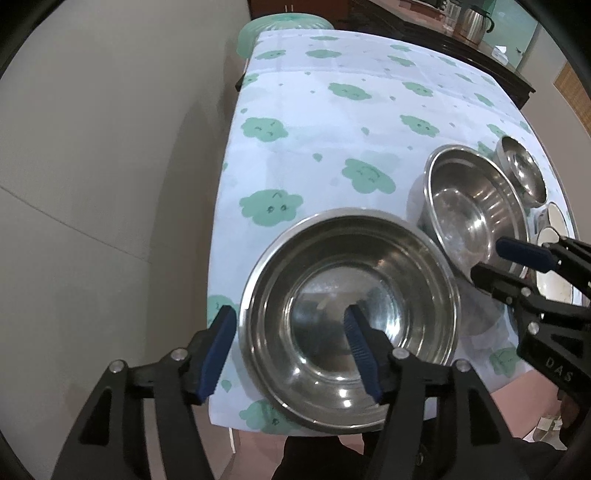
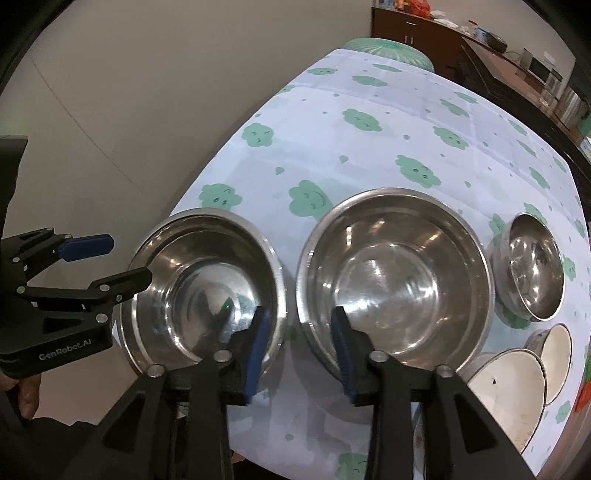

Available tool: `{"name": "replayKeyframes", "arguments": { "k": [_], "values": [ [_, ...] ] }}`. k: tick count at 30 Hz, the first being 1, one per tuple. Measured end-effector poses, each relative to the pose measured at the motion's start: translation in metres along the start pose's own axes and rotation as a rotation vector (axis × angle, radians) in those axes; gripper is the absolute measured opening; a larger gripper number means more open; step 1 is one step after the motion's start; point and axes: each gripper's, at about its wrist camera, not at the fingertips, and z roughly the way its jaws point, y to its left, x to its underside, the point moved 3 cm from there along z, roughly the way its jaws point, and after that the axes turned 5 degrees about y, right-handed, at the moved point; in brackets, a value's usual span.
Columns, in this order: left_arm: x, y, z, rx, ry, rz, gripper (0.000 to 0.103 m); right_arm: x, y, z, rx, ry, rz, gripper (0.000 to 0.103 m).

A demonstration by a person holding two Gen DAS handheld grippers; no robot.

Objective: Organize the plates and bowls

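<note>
Three steel bowls stand on the cloud-print tablecloth. The left bowl [image 1: 347,314] [image 2: 203,295] sits at the near left corner. My left gripper [image 1: 291,350] [image 2: 122,258] is open, its jaws astride that bowl's near-left rim, one finger outside and one inside. The larger middle bowl [image 1: 476,210] [image 2: 395,284] stands beside it. My right gripper [image 2: 299,350] [image 1: 495,262] is open, hovering over the gap between the two bowls. A small steel bowl [image 1: 524,173] [image 2: 535,269] lies tilted at the right. White-lined plates [image 2: 517,387] [image 1: 554,258] are stacked at the near right.
The tablecloth [image 1: 332,110] covers the table; its left edge drops to the floor by a grey wall [image 1: 92,184]. A green stool [image 1: 280,26] stands at the far end. A dark sideboard [image 2: 498,74] with a kettle [image 1: 476,22] runs along the right.
</note>
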Motion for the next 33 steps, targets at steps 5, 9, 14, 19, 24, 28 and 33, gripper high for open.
{"name": "replayKeyframes", "arguments": {
  "k": [5,9,14,19,24,28,33],
  "values": [
    [-0.012,-0.011,-0.001,0.01,-0.008,0.022,0.061,0.001,-0.014,-0.003,0.006,-0.013,0.034,0.045],
    [-0.02,-0.025,-0.001,0.021,-0.012,0.053,0.061,0.004,-0.029,-0.006,0.021,-0.019,0.065,0.045],
    [-0.031,-0.043,-0.002,0.033,-0.02,0.088,0.061,0.007,-0.049,-0.007,0.036,-0.019,0.11,0.045],
    [-0.043,-0.059,-0.002,0.042,-0.026,0.117,0.061,0.011,-0.071,-0.009,0.054,-0.019,0.152,0.045],
    [-0.052,-0.074,-0.001,0.046,-0.027,0.145,0.062,0.014,-0.09,-0.01,0.063,-0.018,0.192,0.046],
    [-0.06,-0.088,0.001,0.047,-0.03,0.169,0.062,0.015,-0.104,-0.009,0.07,-0.016,0.216,0.046],
    [-0.067,-0.1,0.007,0.039,-0.02,0.189,0.062,0.019,-0.118,-0.007,0.077,-0.008,0.242,0.046]
  ]
}}
